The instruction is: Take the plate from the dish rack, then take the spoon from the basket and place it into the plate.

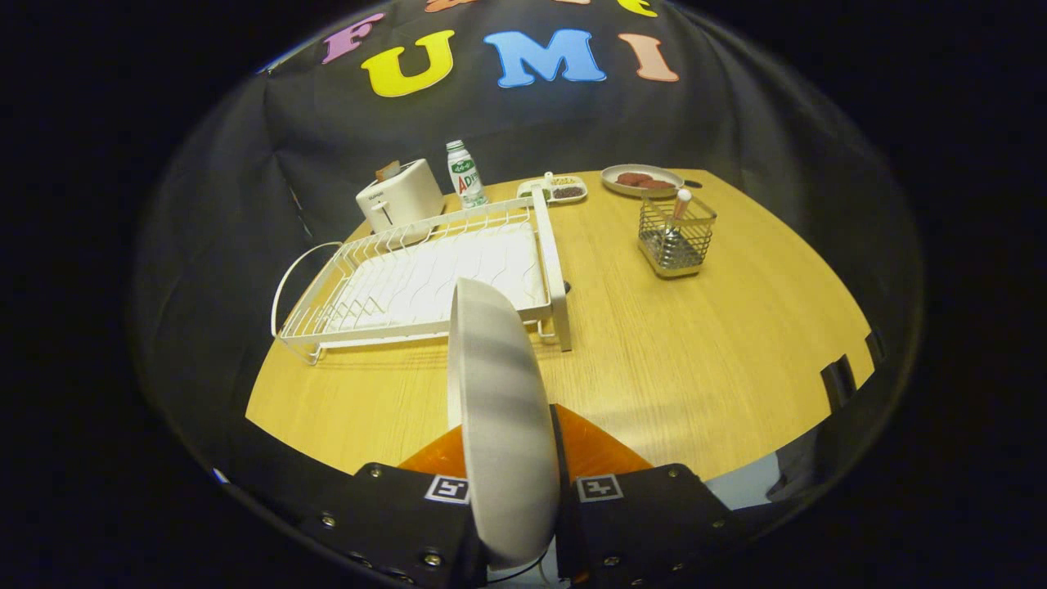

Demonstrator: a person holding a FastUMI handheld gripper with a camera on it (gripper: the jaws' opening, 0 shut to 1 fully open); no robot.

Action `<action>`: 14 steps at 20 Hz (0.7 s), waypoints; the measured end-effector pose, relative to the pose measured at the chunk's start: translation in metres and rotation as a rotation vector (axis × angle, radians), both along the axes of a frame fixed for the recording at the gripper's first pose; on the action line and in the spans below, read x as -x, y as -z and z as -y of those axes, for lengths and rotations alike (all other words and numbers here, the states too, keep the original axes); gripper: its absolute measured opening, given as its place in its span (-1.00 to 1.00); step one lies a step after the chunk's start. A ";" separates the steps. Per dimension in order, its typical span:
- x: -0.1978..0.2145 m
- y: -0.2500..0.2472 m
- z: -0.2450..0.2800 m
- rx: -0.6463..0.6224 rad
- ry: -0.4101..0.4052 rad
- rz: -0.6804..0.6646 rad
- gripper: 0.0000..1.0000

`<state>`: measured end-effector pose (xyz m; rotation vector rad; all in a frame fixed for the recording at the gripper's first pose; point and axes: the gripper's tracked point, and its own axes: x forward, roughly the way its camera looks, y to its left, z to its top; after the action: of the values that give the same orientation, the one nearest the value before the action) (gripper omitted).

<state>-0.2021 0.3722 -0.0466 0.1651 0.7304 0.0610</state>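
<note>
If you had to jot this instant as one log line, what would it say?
gripper: shut on plate, held on edge | dish rack: empty | spoon: in basket | next: probably set plate on table

the plate (499, 425), held on edge between the gripper (511, 483) fingers, hides the fingertips and part of the dish rack (409, 282) front rail. beyond the rack, the spoon (680, 209) bowl is lost inside the basket (676, 237).
</note>
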 end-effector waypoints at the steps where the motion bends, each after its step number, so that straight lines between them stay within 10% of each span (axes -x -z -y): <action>1: 0.000 0.004 0.000 -0.029 0.010 -0.009 -0.38; 14: -0.006 0.042 -0.004 -0.283 0.061 -0.126 -0.14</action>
<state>-0.1959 0.3762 -0.0889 0.4644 0.8402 0.0964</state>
